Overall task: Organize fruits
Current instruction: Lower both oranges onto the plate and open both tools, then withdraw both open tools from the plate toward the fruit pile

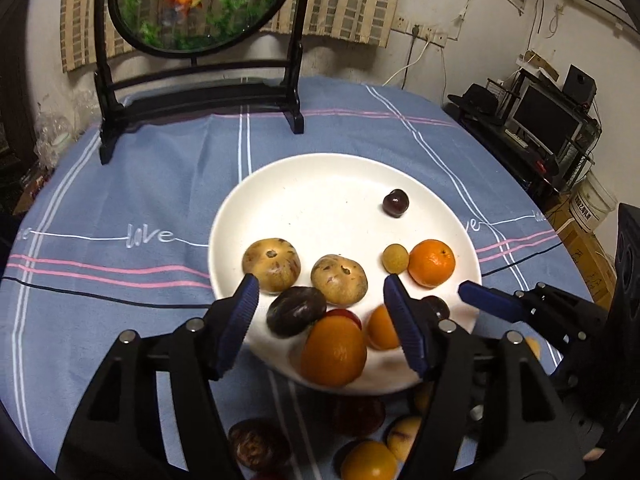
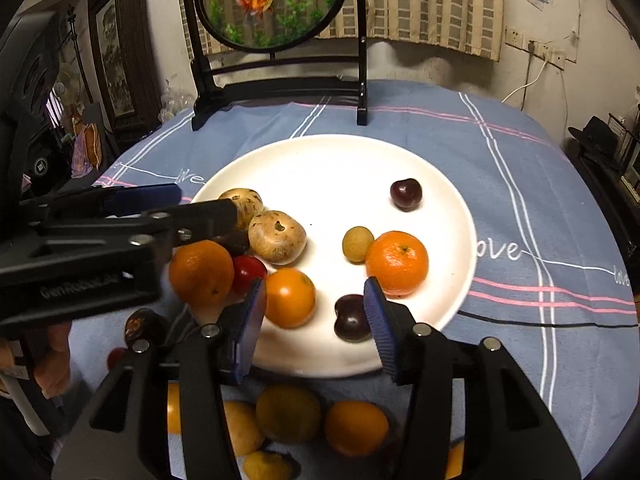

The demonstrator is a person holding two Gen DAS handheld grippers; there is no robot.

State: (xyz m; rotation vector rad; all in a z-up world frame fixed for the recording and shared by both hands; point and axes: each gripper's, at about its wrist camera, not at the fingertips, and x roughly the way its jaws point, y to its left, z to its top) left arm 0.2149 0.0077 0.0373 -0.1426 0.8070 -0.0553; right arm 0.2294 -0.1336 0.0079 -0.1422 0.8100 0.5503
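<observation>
A white plate [image 1: 320, 192] [image 2: 320, 168] on the blue cloth holds two brown mottled fruits [image 1: 272, 266], a dark plum [image 1: 295, 310], a big orange [image 1: 334, 350] [image 2: 202, 272], a mandarin [image 1: 431, 263] [image 2: 397, 262], a small yellow fruit [image 2: 357, 244] and a cherry [image 2: 405, 194]. My left gripper [image 1: 321, 280] is open over the plate's near rim, with the plum and big orange loose between its fingers. My right gripper [image 2: 315, 282] is open too; a small orange [image 2: 290, 298] and a dark cherry [image 2: 351, 318] lie between its pads, not pressed.
Several loose fruits [image 2: 288, 412] [image 1: 368, 460] lie on the cloth [image 1: 140, 200] in front of the plate. A round goldfish screen on a black stand [image 1: 200, 96] stands at the table's back. A desk with a monitor [image 1: 548, 120] is off the right edge.
</observation>
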